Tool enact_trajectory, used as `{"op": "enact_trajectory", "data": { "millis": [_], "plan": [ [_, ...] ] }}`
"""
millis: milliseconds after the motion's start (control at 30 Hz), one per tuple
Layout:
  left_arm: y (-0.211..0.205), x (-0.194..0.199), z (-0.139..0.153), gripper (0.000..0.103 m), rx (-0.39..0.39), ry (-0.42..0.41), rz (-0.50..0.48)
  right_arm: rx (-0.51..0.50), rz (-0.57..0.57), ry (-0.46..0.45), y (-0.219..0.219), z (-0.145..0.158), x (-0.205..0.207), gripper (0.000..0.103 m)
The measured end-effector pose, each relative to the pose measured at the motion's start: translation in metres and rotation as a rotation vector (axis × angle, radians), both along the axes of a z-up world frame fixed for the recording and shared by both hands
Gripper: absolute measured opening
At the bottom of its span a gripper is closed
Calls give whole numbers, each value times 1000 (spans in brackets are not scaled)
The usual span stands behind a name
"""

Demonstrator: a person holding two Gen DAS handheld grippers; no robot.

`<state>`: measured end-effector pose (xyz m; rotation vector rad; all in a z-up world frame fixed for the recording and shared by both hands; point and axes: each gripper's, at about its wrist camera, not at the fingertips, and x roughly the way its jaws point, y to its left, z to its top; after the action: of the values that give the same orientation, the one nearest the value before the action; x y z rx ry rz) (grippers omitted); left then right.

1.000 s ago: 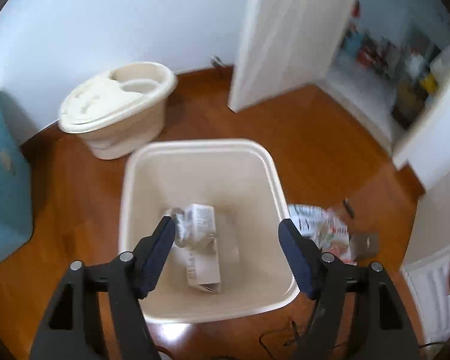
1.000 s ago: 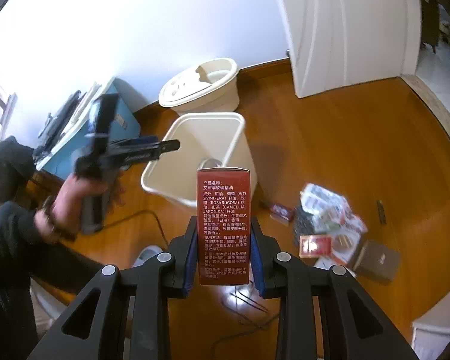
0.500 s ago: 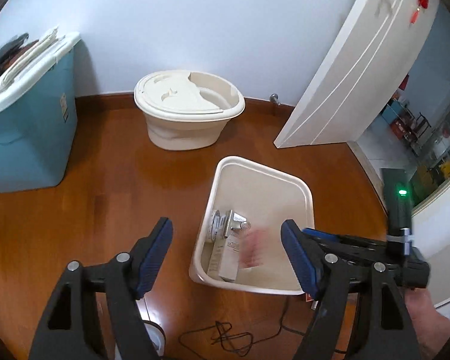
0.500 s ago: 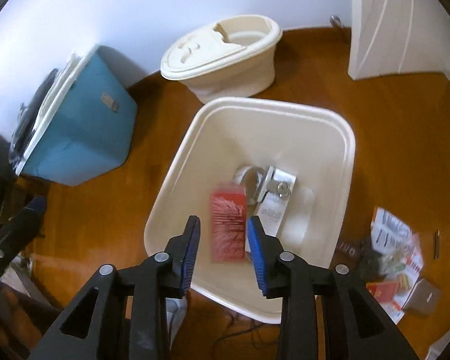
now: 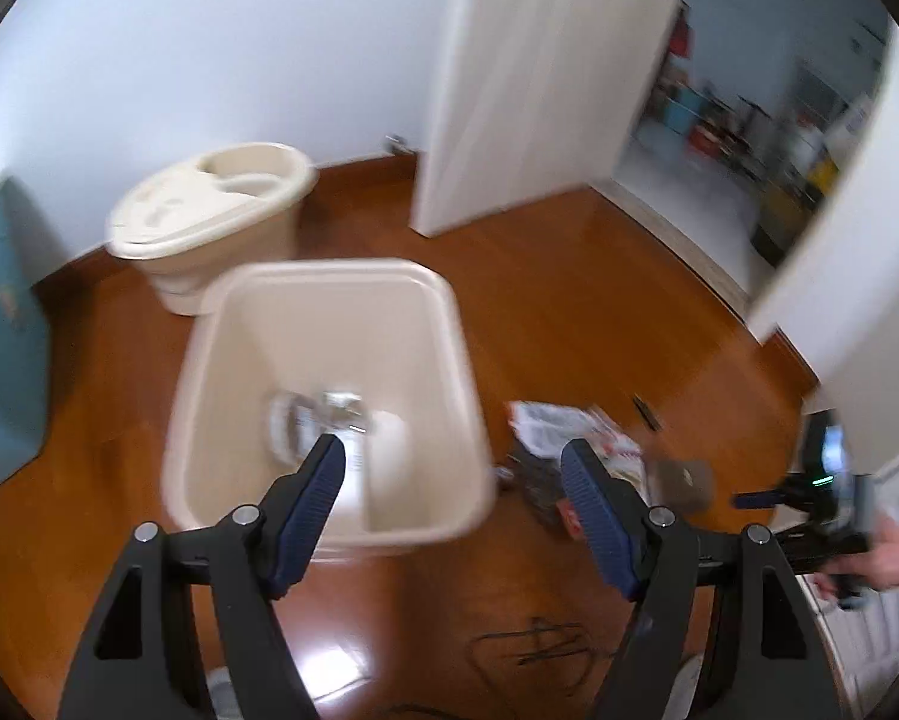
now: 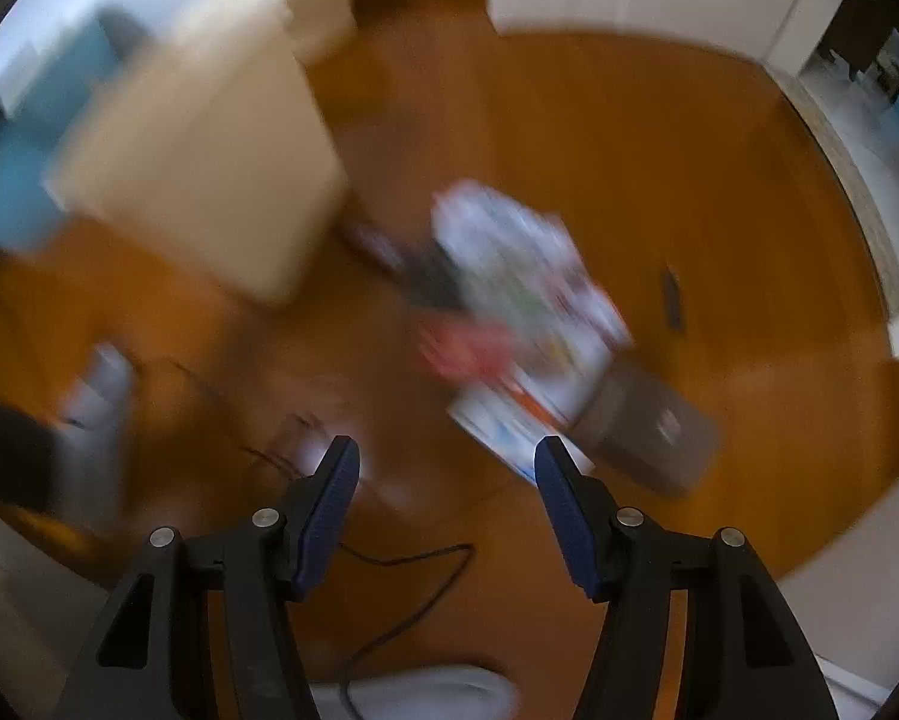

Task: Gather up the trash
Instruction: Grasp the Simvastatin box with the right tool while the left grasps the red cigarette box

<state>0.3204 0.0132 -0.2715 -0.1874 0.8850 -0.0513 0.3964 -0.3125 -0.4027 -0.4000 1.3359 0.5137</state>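
Lying in the cream bin point(image 5: 305, 324), crumpled packaging point(image 5: 329, 420).

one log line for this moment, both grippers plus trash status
left gripper: open, empty | right gripper: open, empty | bin: holds trash | paper pile: on floor beside bin

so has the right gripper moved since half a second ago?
Yes. The right gripper has swung right, off the cream plastic trash bin, now at upper left, toward the scattered paper litter on the wooden floor.
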Motion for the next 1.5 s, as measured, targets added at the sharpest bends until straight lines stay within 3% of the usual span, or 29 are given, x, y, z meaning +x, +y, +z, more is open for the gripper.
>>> {"op": "enact_trajectory", "data": {
  "millis": [267,400,500,567,667,700,733,800,933,1033,1133,1267,1433,1500],
  "plan": [
    [-84,23,-66,74,43,100,-147,-71,123,108,-26,-146,27,64],
    [-100,33,-94,74,42,134,-168,-96,205,114,-23,-185,41,64],
    [-110,39,-112,74,52,157,-187,-139,277,34,-18,-199,43,77],
    [-117,44,-123,74,59,169,-200,-154,313,30,-14,-208,43,76],
    [-127,49,-137,74,91,180,-234,-106,353,20,-7,-207,38,72],
    [-131,51,-142,74,107,185,-245,-91,368,23,-5,-205,36,59],
    [-135,53,-148,74,127,191,-261,-80,365,28,-5,-203,33,56],
    [-145,59,-159,74,149,213,-314,-53,328,54,-7,-200,28,55],
    [-190,68,-181,74,277,213,-548,61,234,63,-24,-184,5,55],
    [-226,69,-204,74,410,200,-739,181,82,49,-52,-164,-14,55],
    [-251,75,-234,74,509,216,-853,294,-113,46,-88,-152,-32,56],
    [-271,82,-265,74,592,208,-916,390,-281,32,-124,-146,-50,56],
    [-281,94,-287,74,605,237,-908,410,-335,35,-143,-145,-66,56],
    [-283,96,-291,74,572,246,-923,425,-360,33,-154,-151,-69,56]
  ]
}}
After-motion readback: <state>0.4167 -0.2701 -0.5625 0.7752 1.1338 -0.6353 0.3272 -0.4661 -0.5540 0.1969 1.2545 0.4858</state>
